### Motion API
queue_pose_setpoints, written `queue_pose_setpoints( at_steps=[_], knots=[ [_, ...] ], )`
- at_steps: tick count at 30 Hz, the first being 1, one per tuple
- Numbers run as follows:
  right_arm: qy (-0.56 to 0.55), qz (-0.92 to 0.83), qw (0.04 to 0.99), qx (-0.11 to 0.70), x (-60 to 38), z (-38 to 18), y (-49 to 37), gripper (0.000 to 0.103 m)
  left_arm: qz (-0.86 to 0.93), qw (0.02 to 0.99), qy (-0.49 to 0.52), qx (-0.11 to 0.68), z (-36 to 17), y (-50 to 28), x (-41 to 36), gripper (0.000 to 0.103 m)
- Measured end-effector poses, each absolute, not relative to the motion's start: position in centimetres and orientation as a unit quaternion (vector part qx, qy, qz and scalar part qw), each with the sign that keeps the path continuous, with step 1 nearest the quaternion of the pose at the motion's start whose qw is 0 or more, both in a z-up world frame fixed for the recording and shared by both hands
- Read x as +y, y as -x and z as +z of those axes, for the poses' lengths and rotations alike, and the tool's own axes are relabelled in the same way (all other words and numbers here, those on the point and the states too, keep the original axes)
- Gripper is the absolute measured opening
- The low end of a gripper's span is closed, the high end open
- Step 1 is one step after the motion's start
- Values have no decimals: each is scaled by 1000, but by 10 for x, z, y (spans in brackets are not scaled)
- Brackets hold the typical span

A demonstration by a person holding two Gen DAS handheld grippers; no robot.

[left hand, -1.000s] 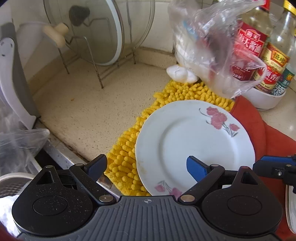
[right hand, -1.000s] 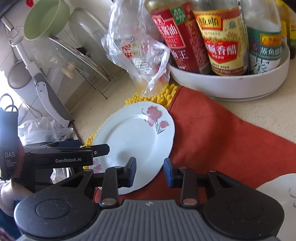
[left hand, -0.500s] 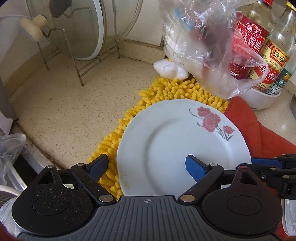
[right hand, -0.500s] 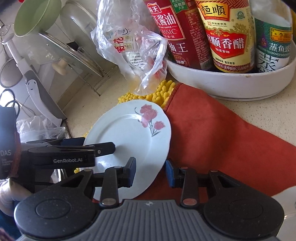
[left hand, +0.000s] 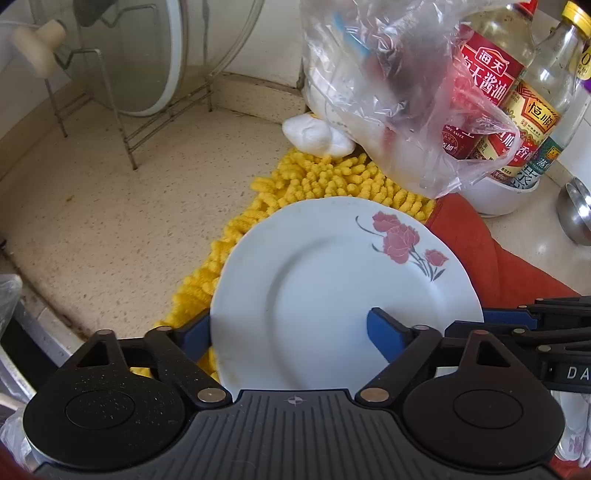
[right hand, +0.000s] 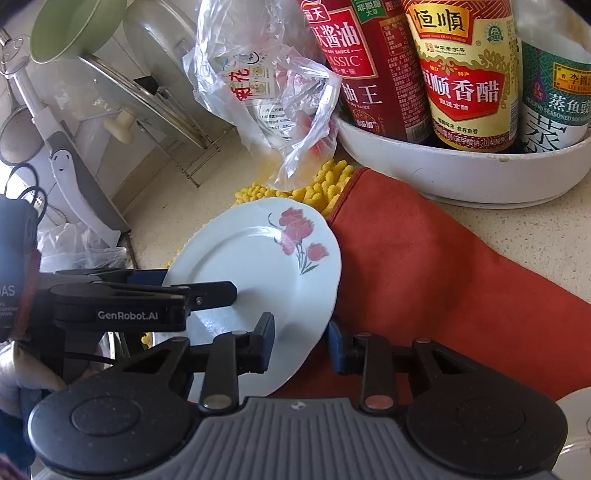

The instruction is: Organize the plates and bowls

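Right wrist view: right gripper fingers are closing around the edge of one flowered plate; left gripper fingers, wide, are closing across its other side. It lies over a yellow mat and red cloth on the speckled table. Beyond, a plastic bag, three sauce bottles in a white tray, and a lid rack.

I count one flowered plate, three sauce bottles, two glass lids, one green bowl, one red cloth, one yellow mat.
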State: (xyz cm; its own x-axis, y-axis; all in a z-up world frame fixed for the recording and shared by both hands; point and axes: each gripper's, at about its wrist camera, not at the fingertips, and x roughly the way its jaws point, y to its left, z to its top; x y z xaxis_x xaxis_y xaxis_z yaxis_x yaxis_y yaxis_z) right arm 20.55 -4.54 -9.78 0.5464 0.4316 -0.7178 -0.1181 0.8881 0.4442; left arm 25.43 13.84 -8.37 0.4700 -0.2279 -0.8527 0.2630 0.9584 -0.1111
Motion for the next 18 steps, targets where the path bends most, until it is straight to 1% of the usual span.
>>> queue_pose_setpoints(
  at_steps=[2,4,9,12,14,18],
  knots=[
    [-168,159,866,444,-45,-97,-202,32,-139,860,-17,490,-83,-251,139,90],
    [-176,155,866,443,-46,-96,-201,32,-137,863,-18,487,-79,-248,140,86],
    [-187,157,871,427,-50,-86,-198,32,-137,870,-22,473,-65,-244,137,85],
    [-180,153,871,431,-51,-87,-196,31,-146,874,-24,463,-59,-241,136,84],
    [-171,153,871,435,-51,-89,-193,31,-148,870,-25,469,-62,-239,135,83],
    [-195,146,861,446,-58,-99,-199,30,-153,856,-22,494,-77,-241,135,84]
  ],
)
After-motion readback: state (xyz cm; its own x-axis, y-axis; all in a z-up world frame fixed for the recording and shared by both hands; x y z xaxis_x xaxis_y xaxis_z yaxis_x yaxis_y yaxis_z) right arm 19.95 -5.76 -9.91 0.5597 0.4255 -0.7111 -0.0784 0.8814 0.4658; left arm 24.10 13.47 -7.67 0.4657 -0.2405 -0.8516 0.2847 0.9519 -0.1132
